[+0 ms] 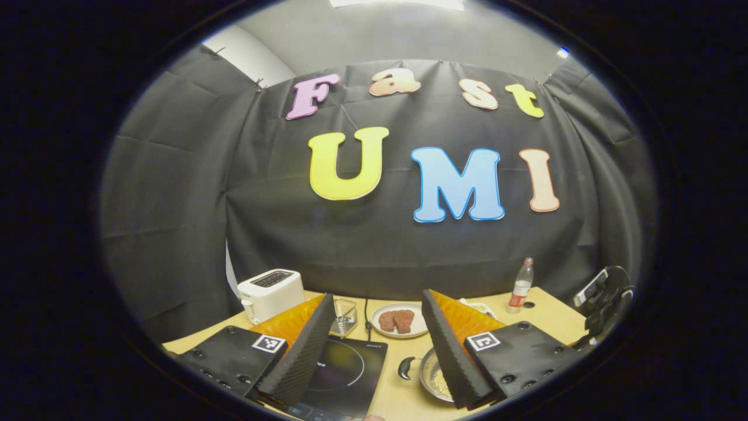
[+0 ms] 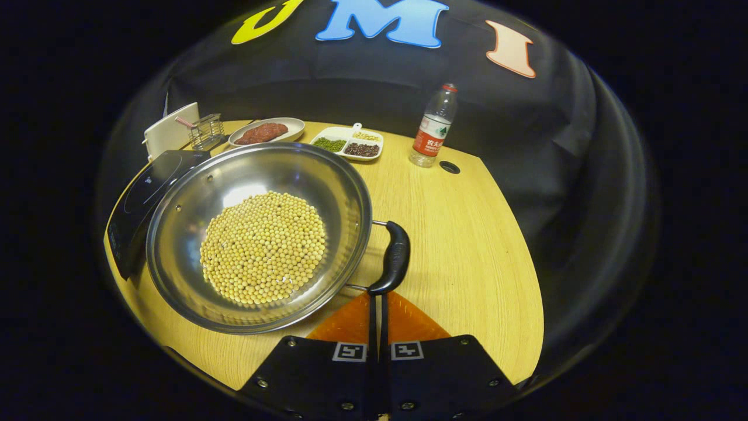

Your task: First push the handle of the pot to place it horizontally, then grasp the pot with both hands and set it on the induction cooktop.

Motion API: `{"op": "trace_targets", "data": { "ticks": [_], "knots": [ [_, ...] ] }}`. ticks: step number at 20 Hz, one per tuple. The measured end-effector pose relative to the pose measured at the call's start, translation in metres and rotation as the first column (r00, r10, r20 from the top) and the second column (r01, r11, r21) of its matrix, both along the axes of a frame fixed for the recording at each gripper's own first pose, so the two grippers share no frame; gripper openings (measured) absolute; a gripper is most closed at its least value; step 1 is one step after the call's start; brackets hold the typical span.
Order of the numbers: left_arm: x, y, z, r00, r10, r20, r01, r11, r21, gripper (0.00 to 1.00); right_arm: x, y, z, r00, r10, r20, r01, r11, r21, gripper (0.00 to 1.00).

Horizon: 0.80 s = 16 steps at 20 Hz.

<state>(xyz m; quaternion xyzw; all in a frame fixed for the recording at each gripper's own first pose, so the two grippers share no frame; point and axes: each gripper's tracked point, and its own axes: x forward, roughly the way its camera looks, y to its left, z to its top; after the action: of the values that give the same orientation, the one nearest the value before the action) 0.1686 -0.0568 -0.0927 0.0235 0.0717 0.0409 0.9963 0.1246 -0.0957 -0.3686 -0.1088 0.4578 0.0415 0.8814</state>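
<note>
Right gripper view: right gripper (image 2: 377,298) clenched w/ nothing between, tips just below pot (image 2: 257,234) handle (image 2: 395,257), prob. to push it; left gripper (image 1: 374,345) released, cooktop (image 1: 345,374) between jaws.

The left gripper (image 1: 377,345) hangs above the wooden surface (image 1: 403,397), its fingers (image 1: 304,351) spread wide apart; between them lies the black cooktop (image 1: 345,374); the pot (image 1: 435,377) sits just right of it, its handle (image 1: 407,368) toward the cooktop; behind stand a toaster (image 1: 272,294), a plate of meat (image 1: 400,320) and a bottle (image 1: 520,286).
</note>
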Motion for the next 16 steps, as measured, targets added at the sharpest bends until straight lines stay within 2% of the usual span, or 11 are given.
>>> {"op": "trace_targets", "data": {
  "ticks": [3, 6, 7, 9, 10, 11, 12, 16],
  "knots": [
    [0.003, -0.004, -0.012, 1.000, -0.010, -0.017, 0.010, 1.000, 0.007, 0.95, 0.000, -0.010, 0.015, 0.998, -0.040, 0.058, 0.040, 0.999, 0.012, 0.01],
    [0.009, -0.008, -0.029, 0.999, -0.028, -0.045, 0.028, 1.000, 0.013, 0.94, 0.005, -0.012, 0.045, 0.986, -0.090, 0.143, 0.080, 0.994, 0.076, 0.04],
    [0.011, -0.010, -0.037, 0.998, -0.035, -0.055, 0.035, 0.999, 0.013, 0.94, 0.007, -0.008, 0.052, 0.981, -0.096, 0.169, 0.080, 0.992, 0.102, 0.10],
    [0.017, -0.015, -0.050, 0.995, -0.053, -0.080, 0.055, 0.998, 0.016, 0.94, 0.015, -0.004, 0.064, 0.971, -0.108, 0.212, 0.080, 0.987, 0.138, 0.77],
    [0.020, -0.018, -0.057, 0.994, -0.064, -0.093, 0.066, 0.998, 0.014, 0.94, 0.019, -0.005, 0.069, 0.966, -0.121, 0.230, 0.089, 0.986, 0.144, 0.95],
    [0.023, -0.022, -0.066, 0.990, -0.081, -0.112, 0.082, 0.997, 0.007, 0.94, 0.023, -0.004, 0.073, 0.961, -0.133, 0.241, 0.097, 0.983, 0.156, 1.00],
    [0.027, -0.026, -0.074, 0.987, -0.095, -0.130, 0.095, 0.995, -0.001, 0.97, 0.025, -0.001, 0.075, 0.959, -0.145, 0.243, 0.104, 0.979, 0.173, 0.99],
    [0.043, -0.040, -0.115, 0.962, -0.159, -0.223, 0.155, 0.987, -0.033, 0.95, 0.033, 0.001, 0.071, 0.956, -0.176, 0.233, 0.129, 0.970, 0.205, 0.99]
  ]
}}
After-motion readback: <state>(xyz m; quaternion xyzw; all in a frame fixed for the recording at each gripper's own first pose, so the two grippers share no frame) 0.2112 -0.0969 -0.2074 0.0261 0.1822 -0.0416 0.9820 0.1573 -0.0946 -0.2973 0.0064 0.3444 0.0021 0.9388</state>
